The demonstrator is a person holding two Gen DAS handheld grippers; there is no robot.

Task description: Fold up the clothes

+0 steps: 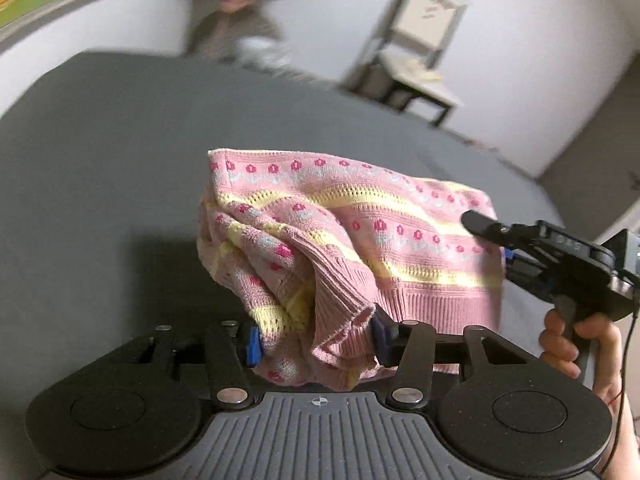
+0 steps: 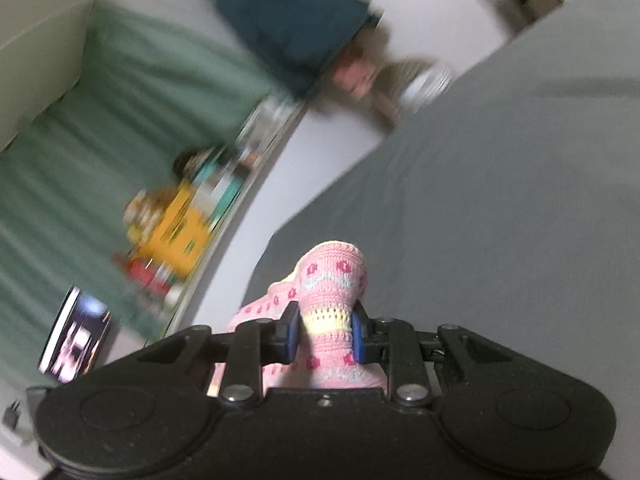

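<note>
Your left gripper (image 1: 316, 340) clamped on bunched sweater (image 1: 360, 224) cuff; right gripper (image 2: 325, 338) clamped on opposite edge; sweater spans between, above bed (image 1: 120, 160); lay flat.

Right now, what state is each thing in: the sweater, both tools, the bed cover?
Pink knitted sweater with yellow stripes: bunched, held up off the cover at two places.
Left tool: shut on a gathered bundle of the knit.
Right tool: shut on a thinner fold of the knit.
Grey bed cover: spread flat, bare around the sweater.
</note>
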